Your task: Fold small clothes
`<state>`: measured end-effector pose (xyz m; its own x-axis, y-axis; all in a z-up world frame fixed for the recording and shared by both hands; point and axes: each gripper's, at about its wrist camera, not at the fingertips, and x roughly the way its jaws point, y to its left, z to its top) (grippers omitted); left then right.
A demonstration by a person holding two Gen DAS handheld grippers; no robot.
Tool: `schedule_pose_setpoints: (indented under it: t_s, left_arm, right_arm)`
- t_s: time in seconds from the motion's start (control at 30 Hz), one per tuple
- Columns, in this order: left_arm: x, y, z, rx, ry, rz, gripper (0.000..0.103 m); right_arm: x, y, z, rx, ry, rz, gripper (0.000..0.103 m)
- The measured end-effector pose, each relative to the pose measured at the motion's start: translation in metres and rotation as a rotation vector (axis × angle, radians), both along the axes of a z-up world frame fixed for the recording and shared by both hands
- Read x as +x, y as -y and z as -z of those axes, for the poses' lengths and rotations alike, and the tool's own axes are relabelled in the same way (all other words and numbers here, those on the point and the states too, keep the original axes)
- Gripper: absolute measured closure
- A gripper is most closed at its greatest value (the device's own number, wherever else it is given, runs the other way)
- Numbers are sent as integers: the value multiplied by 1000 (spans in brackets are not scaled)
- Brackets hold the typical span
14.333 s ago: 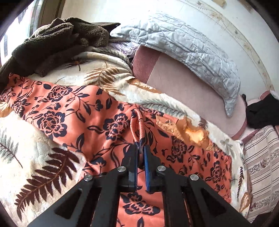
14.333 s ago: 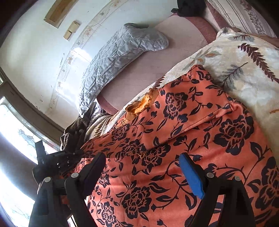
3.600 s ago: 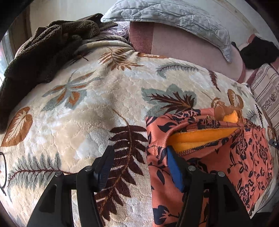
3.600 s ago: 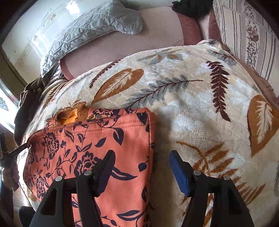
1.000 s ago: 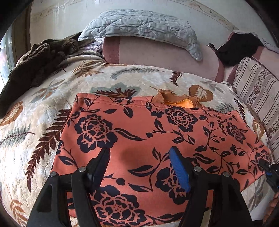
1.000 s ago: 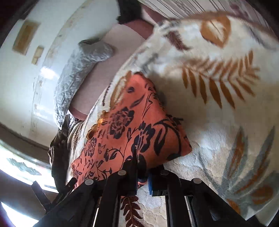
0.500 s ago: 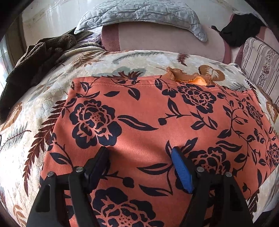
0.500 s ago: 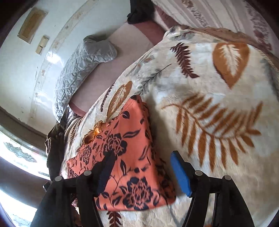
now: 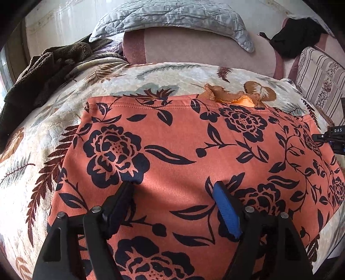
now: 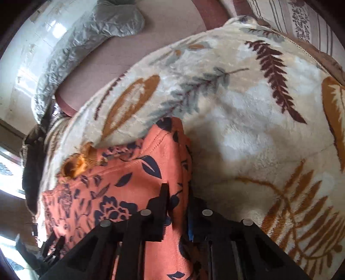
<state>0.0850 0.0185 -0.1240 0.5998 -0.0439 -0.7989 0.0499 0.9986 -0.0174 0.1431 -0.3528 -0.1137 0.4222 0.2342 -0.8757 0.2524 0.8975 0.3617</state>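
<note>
An orange garment with dark blue flowers lies folded flat on the leaf-patterned blanket, its yellow ruffled collar at the far edge. My left gripper is open and hovers just over the garment's near middle. The right gripper's body shows at the garment's right edge in the left wrist view. In the right wrist view my right gripper is closed on the right edge of the garment, cloth pinched between its fingers.
A grey quilted pillow and pink sheet lie at the far side. A dark brown fleece heap is at the far left. A black garment and striped cushion are at the right.
My right gripper went from open beside the garment to shut on its right edge. My left gripper stayed open and sank a little closer to the cloth.
</note>
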Motion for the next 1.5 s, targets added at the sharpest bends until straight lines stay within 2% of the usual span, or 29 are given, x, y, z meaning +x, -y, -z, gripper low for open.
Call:
schedule_pose_setpoints:
  t_s: [0.03,0.07,0.1,0.13,0.2,0.27,0.3,0.33,0.37,0.4,0.5,0.57,0.63,0.7,0.83,0.9,0.93,0.97,1.0,1.07,1.17,1.23,1.3,1.33,1.37,1.43,1.5]
  left_arm:
    - [0,-3,-2,-19,0,4,25]
    - [-2,-8,-6,-46,2,10,25]
    - [-7,-15,-14,-71,15,4,25]
    - [-15,-27,-24,-96,45,-17,25]
    - [-32,-54,-41,-128,100,-78,25]
    - [-41,-82,-43,-154,72,-142,25]
    - [-44,-95,-38,-154,27,-174,26]
    - [-46,-106,-25,-136,-41,-208,37]
    - [-45,-116,-7,-138,-133,-224,56]
    - [-47,-128,5,-207,-174,-220,56]
    - [-52,-143,-15,-307,-141,-247,59]
    - [-47,-148,-34,-373,-82,-217,58]
    - [-31,-148,-46,-384,-64,-187,52]
    - [-3,-146,-50,-394,-56,-154,51]
    - [71,-148,-26,-389,-136,-140,51]
    - [101,-151,-4,-367,-196,-180,66]
    - [114,-156,8,-372,-229,-202,76]
    - [122,-161,13,-413,-225,-210,79]
    - [130,-164,11,-420,-207,-213,80]
    - [140,-166,6,-388,-199,-233,83]
    - [137,-166,0,-328,-186,-272,83]
    - [122,-161,-15,-277,-125,-267,81]
    - [98,-157,-36,-218,-62,-265,71]
    - [84,-153,-47,-195,-32,-263,51]
    - [71,-149,-57,-176,2,-251,39]
    - [34,-137,-75,-152,86,-212,34]
    - [6,-122,-81,-124,101,-143,33]
  right_arm:
    - [-2,1,-1,7,8,14,75]
    - [-6,2,-8,-6,16,44,61]
    - [-13,1,-18,-53,30,81,37]
    - [-25,-1,-31,-102,70,112,35]
    - [-49,-11,-56,-146,149,114,35]
    - [-74,-27,-74,-107,213,50,34]
    - [-85,-39,-80,-73,233,17,34]
    - [-99,-51,-82,-26,251,-16,32]
    - [-108,-65,-82,21,261,-51,29]
    - [-115,-78,-80,56,263,-85,27]
    - [-129,-111,-63,117,231,-158,27]
    - [-131,-125,-51,135,211,-179,27]
    - [-128,-134,-42,169,205,-195,27]
    - [-125,-138,-35,216,201,-200,27]
    - [-124,-145,-31,249,235,-219,27]
    - [-123,-145,-26,267,236,-226,27]
    - [-122,-144,-24,278,232,-225,27]
    - [-120,-143,-21,288,225,-222,27]
    - [-119,-142,-19,300,221,-220,27]
    - [-117,-138,-17,326,223,-208,27]
    - [-116,-132,-13,350,216,-185,27]
    - [-117,-127,-14,348,223,-168,27]
    - [-120,-123,-17,344,236,-141,27]
    - [-123,-120,-18,342,241,-127,27]
    - [-126,-117,-20,346,244,-114,27]
    - [-129,-114,-26,363,258,-122,27]
    - [-126,-108,-32,379,272,-127,27]
